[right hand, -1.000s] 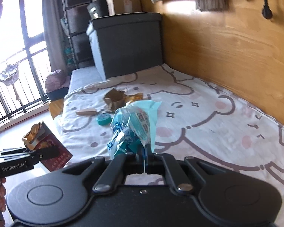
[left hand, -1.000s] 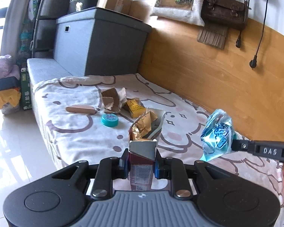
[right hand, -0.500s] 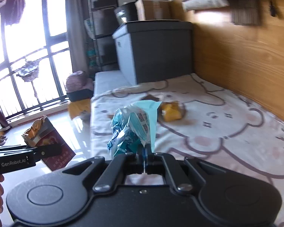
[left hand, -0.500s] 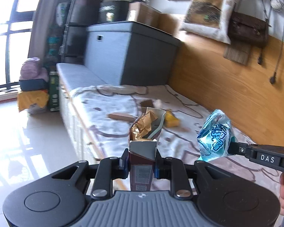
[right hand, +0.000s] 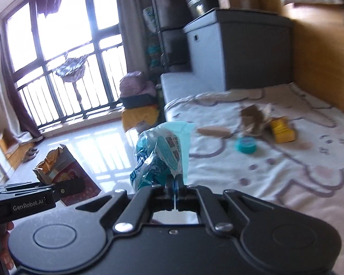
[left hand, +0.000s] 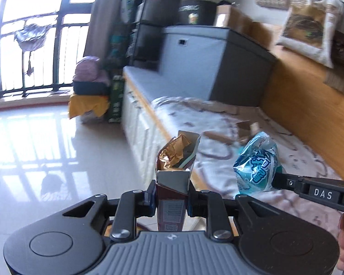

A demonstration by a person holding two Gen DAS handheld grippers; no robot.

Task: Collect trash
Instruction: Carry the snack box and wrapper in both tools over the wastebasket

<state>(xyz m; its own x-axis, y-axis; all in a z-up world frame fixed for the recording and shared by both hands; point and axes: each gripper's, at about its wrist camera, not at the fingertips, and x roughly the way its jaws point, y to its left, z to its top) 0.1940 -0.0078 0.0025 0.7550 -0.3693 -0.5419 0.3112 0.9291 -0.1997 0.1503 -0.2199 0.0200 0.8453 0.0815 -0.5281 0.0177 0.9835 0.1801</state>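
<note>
My left gripper [left hand: 170,198] is shut on a dark red carton [left hand: 172,202] with crumpled gold foil at its open top; it also shows in the right wrist view [right hand: 64,171]. My right gripper [right hand: 175,188] is shut on a crumpled blue plastic wrapper [right hand: 160,158], which also shows in the left wrist view [left hand: 256,167]. Both are held over the floor beside the bed. On the bed lie a teal round lid [right hand: 246,145], a yellow packet [right hand: 282,130], torn brown cardboard [right hand: 252,116] and a tan flat piece [right hand: 214,130].
The bed [right hand: 286,171] with a cartoon-print sheet fills the right. A grey storage box [left hand: 213,61] stands at its far end. Bags and a yellow sack [left hand: 89,96] sit on the glossy tiled floor [left hand: 45,149] by the barred window [right hand: 64,52].
Both grippers have swung left, away from the bed and toward the floor and window, with the carton and the wrapper still held.
</note>
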